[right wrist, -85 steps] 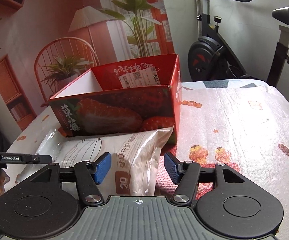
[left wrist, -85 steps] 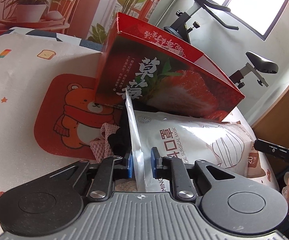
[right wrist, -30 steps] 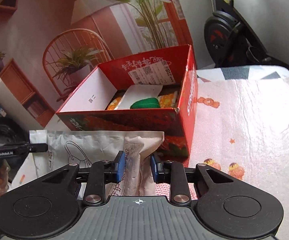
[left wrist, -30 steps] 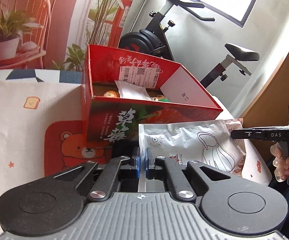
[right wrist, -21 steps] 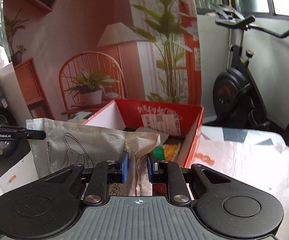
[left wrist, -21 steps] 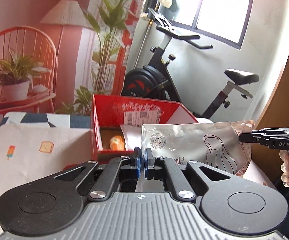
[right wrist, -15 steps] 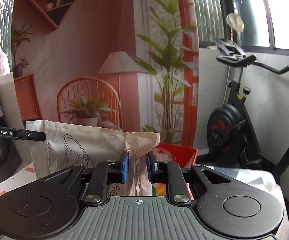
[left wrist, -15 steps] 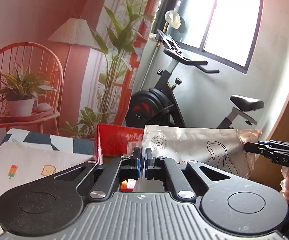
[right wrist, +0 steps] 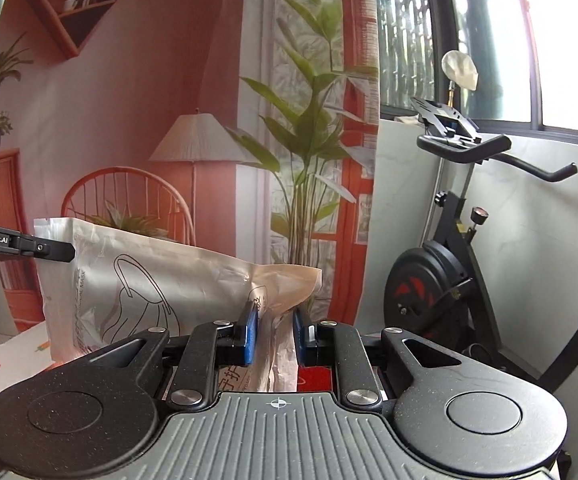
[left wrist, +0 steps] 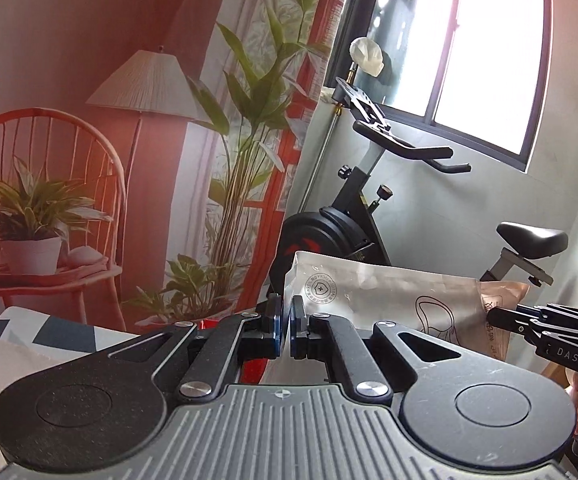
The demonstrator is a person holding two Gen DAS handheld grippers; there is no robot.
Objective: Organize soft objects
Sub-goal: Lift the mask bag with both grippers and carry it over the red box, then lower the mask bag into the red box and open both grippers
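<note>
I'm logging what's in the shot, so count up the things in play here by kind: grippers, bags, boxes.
Grippers: 2, the left gripper and the right gripper, each shut on one end of the bag.
Bags: 1, the mask bag, held up between them.
Boxes: 1, the red box, only a sliver showing below.
Total: 4

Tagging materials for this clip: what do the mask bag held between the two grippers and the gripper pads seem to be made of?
Mask bag: looks like thin plastic film, semi-glossy white with printed line art; it crumples and creases where the right gripper pinches it, and light shines through its right end. Pads on the left gripper: blue, matte, probably rubber or soft plastic; the pictures leave that open.
</note>
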